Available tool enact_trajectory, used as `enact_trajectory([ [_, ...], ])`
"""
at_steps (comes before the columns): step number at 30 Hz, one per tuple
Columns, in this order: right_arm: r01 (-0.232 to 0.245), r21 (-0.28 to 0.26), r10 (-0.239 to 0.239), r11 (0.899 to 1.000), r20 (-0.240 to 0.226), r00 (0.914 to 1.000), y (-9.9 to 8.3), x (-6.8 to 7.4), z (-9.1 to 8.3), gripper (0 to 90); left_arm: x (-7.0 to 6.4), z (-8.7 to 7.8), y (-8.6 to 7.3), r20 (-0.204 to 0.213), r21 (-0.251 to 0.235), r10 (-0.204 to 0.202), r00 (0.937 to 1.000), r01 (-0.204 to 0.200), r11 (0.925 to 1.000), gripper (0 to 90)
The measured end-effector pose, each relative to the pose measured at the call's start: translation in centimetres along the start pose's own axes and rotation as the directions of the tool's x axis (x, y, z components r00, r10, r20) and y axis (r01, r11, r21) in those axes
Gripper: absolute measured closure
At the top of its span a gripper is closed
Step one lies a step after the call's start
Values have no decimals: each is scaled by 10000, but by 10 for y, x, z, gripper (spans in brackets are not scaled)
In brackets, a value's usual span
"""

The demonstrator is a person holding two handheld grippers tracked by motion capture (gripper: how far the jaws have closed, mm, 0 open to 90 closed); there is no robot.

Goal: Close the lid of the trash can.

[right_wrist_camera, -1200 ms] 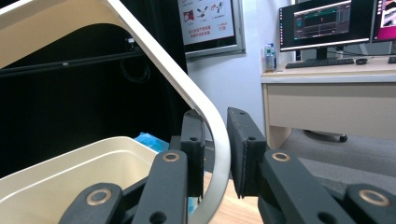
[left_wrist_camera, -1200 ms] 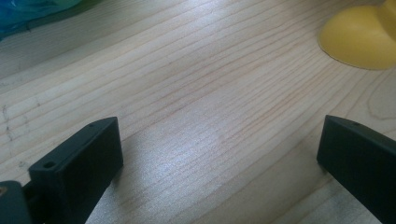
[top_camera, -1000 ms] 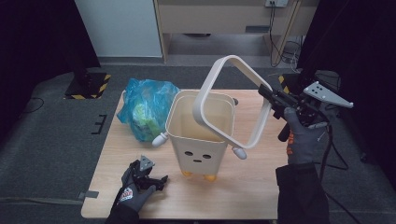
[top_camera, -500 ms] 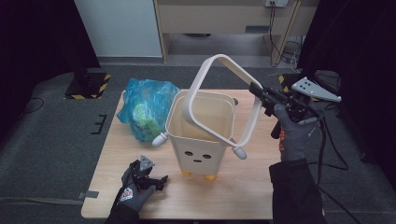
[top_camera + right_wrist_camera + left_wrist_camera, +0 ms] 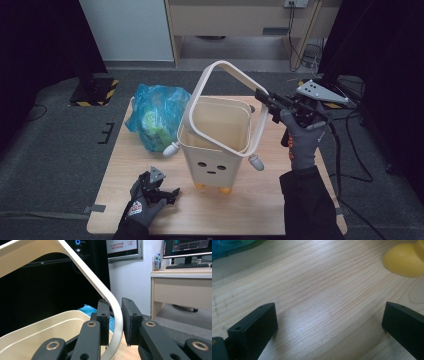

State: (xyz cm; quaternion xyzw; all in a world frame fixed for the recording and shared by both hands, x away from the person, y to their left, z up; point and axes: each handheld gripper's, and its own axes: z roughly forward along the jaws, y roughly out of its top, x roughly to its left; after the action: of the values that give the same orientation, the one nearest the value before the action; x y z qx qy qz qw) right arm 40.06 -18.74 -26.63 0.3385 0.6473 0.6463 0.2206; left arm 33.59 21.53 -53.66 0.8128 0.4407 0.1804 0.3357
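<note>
Mid-frame on the table (image 5: 150,165): cream bin (image 5: 215,150), its ring frame (image 5: 200,95) tilted up.
R gripper (image 5: 262,97) jaws clamp the frame's right side; L gripper (image 5: 167,194), lower left, jaws wide w/ nothing between, near blue bag (image 5: 155,115).

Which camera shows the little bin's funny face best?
The high view: the cream bin stands whole there, with its two eyes and mouth facing the camera above yellow feet. The right gripper view shows just the bin's rim and the frame between the right gripper jaws. The left gripper view catches one yellow foot.
</note>
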Motion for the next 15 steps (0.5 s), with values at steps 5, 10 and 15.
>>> enact_trajectory([
  [5,-5,99,5,10000,20,10000,-2,0,5,773,0,0,0,1,-2,-5,10000,5,10000,0],
  [10,-11,206,10,9998,35,10000,-3,0,10,772,0,0,0,7,-9,-1,10000,1,10000,0],
  [15,-15,411,12,9992,67,10000,-4,0,17,771,0,0,0,27,1,-6,10000,6,10000,0],
])
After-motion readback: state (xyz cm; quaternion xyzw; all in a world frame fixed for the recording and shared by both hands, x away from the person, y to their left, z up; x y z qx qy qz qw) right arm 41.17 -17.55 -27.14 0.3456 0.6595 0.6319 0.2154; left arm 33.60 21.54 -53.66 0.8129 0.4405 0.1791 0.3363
